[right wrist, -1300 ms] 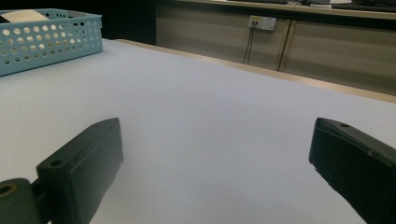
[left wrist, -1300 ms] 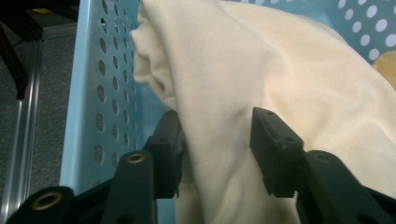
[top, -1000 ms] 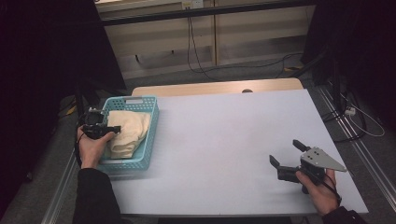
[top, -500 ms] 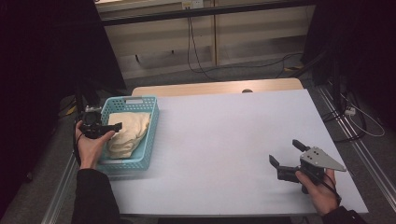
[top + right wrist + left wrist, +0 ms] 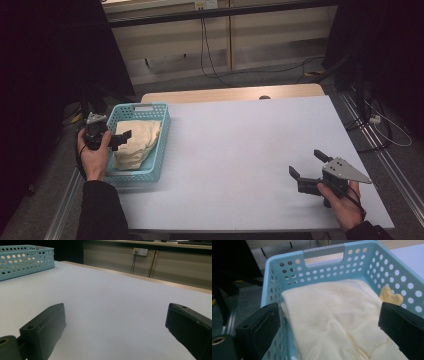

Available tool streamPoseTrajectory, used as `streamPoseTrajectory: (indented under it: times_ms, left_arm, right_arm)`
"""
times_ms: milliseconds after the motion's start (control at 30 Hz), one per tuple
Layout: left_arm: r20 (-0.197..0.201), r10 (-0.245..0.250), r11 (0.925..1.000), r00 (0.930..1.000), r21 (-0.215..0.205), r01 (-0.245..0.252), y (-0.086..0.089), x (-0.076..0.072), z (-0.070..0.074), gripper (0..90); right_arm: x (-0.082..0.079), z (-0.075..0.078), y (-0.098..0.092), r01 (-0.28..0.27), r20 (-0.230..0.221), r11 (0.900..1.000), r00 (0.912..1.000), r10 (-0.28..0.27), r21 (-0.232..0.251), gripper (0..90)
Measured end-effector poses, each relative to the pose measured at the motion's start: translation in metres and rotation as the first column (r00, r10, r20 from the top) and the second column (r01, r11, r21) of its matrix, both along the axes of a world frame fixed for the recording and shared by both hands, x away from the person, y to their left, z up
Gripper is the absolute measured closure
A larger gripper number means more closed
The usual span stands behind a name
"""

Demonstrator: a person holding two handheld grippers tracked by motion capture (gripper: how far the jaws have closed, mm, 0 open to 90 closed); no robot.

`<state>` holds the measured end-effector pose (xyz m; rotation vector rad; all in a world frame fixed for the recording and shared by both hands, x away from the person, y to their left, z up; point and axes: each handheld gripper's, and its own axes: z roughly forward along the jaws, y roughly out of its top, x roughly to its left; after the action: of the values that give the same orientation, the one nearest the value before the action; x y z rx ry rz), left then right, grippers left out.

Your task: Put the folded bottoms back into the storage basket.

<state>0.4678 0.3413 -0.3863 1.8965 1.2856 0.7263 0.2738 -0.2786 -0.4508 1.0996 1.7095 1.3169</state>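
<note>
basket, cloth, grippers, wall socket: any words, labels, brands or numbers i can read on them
None can be read.
The blue basket and its grey handle strip bear no print.
The cream cloth is plain.
The wall socket in the right gripper view is too small and blurred to show any marking.

light blue basket (image 5: 317, 270) w/ round holes, grey handle, pale yellow cloth (image 5: 332, 317), white table (image 5: 250, 150), black jaws

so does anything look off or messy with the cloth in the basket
Nothing stands out. The cream cloth lies loosely folded inside the blue basket, a little rumpled at the near end, nothing spilled. The left claw is open over it, jaws having just opened.
</note>
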Motion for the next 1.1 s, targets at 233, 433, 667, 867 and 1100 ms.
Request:
streamPoseTrajectory:
  times_ms: [233,433,667,867,1100]
  left_arm:
    - [0.016,0.007,0.9994,0.9999,-0.035,-0.006,-0.005,-0.006,0.004,5.3]
    - [0.04,0.0,0.9981,0.9992,-0.062,0.002,-0.01,-0.017,0.008,5.3]
    - [0.098,-0.02,0.9968,0.995,-0.075,0.028,-0.015,-0.029,0.014,5.3]
    - [0.121,-0.052,0.9955,0.9913,-0.073,0.061,-0.022,-0.039,0.016,5.3]
    - [0.127,-0.075,0.9945,0.9891,-0.063,0.084,-0.028,-0.054,0.014,5.0]
  right_arm:
    - [0.001,0.0,-0.001,0.001,-0.002,1.0,1.0,-0.001,0.003,2.5]
    - [0.001,-0.001,0.0,-0.002,-0.003,1.0,1.0,0.002,0.002,2.5]
    - [0.001,0.0,0.0,-0.006,0.0,1.0,1.0,0.006,0.002,2.5]
    - [0.001,0.0,0.001,-0.006,0.001,1.0,1.0,0.006,-0.001,2.5]
    - [0.001,0.0,0.002,-0.004,-0.001,1.0,1.0,0.004,-0.004,2.5]
